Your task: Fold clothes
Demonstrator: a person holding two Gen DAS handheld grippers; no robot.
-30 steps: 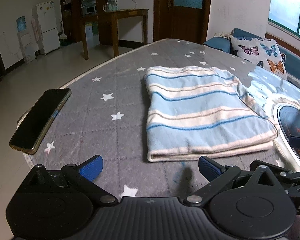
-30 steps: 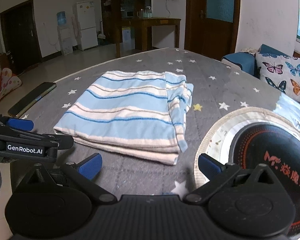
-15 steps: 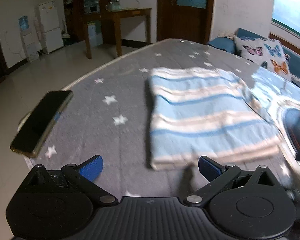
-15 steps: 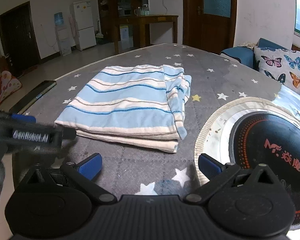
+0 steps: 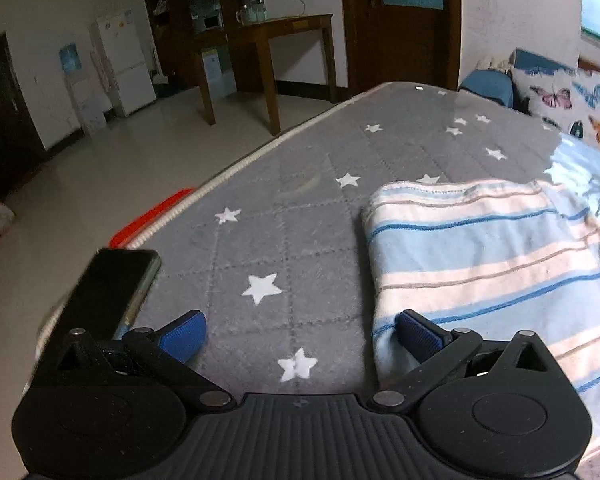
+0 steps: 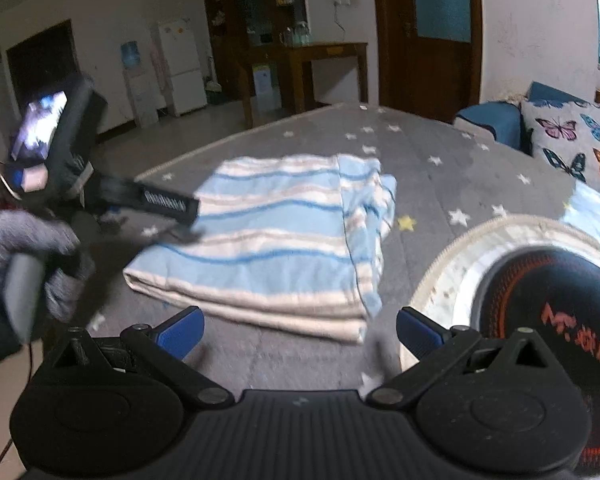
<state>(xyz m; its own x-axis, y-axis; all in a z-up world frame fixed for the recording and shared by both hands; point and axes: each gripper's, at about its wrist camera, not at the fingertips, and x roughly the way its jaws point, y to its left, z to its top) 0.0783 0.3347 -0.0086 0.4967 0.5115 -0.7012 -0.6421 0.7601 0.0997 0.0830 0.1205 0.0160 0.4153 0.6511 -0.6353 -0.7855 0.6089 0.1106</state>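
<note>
Fingers of both the left gripper [image 5: 298, 332] and right gripper [image 6: 298, 330] are held apart, empty; lifted back since a second ago, the folded striped garment [image 6: 276, 236] is left flat mid-counter [image 5: 260, 216].

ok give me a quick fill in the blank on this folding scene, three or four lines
1. The folded garment has blue and ____ stripes.
2. The grey table cover is printed with white ____.
3. The cushion on the sofa is patterned with ____.
4. Both the left tongs and the right tongs are ____, gripping nothing.

Missing words: white; stars; butterflies; open
</note>
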